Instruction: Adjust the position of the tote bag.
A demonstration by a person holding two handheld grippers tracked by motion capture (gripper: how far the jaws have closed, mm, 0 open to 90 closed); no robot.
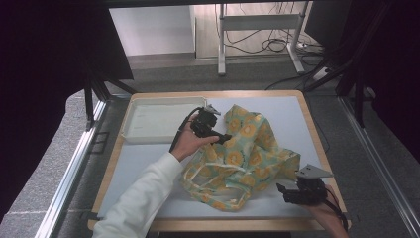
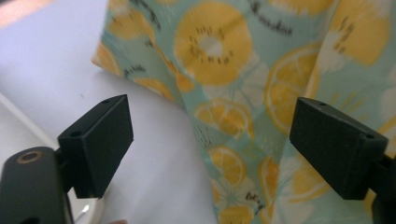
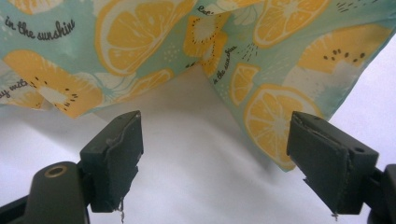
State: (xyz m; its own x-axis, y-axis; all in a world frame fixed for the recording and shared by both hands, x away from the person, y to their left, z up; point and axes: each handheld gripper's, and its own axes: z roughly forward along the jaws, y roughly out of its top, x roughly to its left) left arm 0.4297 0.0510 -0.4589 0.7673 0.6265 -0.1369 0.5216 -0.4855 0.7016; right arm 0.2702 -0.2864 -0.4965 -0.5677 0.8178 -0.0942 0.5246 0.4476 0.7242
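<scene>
From above, I saw the crumpled fruit-print cloth bag [image 1: 242, 158] mid-table beside the white tray [image 1: 157, 119]. My left gripper [image 2: 210, 140] gaped wide, empty, over its edge. My right gripper [image 3: 215, 156], equally wide, risked pinching only table.

My two black tongs and one white sleeve

My left tongs [image 1: 214, 130] are black, with a black cable looping back from them and a small grey three-cornered plate on top; my right tongs [image 1: 292, 192] are black too, with a larger grey plate [image 1: 313, 171] and a dark cable. Seen close, each jaw is a blocky, wedge-shaped black pad with small screw holes, fixed to a rounded arm bearing a brass-ringed hole. My right pads look frayed at the edges. My left sleeve [image 1: 138, 198] is white and long.
</scene>
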